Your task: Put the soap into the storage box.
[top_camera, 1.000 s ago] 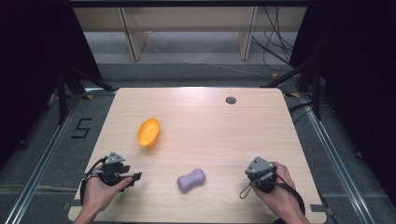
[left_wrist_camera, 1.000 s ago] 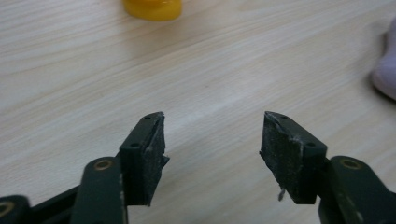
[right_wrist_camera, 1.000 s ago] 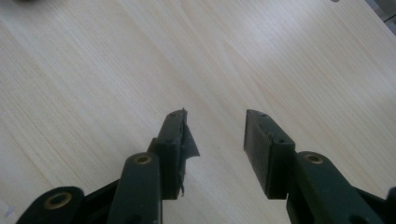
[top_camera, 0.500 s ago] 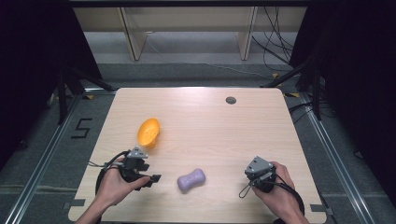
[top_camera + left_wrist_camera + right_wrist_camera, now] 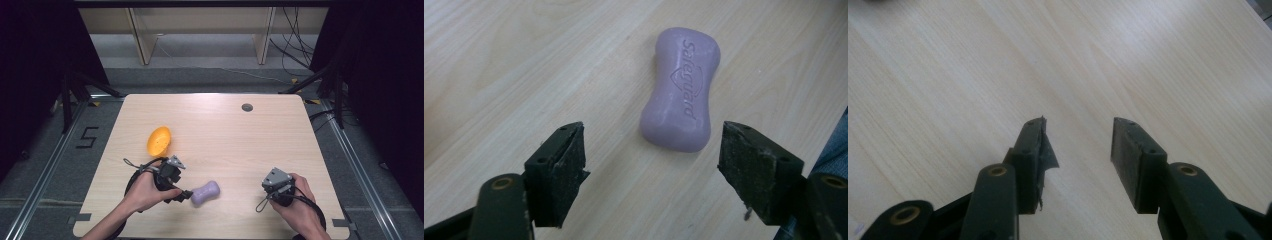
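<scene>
Left hand-held gripper [image 5: 187, 195] at the near left of the table [image 5: 280, 145], jaws spread wide, nothing between them yet. The soap [image 5: 680, 90] lies flat on the table just ahead of my jaws, in line with the gap and slightly toward the right jaw; not touching either pad as far as I can tell. In the left gripper view its long axis runs roughly away from me, along the line of the jaws, so the jaws would close across its narrow waist. Lettering faces up.

Right hand-held gripper [image 5: 1080, 145] sits well off to the soap's far side, jaws partly apart, bare table ahead of it. My left is clearly the nearer; I judge the pick is its job.

An orange bowl [image 5: 159, 140] lies tipped on its side beyond the left hand-held gripper, apart from the soap.

Hard to make out: the right gripper's jaws in the high view, tucked under the hand [image 5: 295, 197]; height of my left jaws above the table.
</scene>
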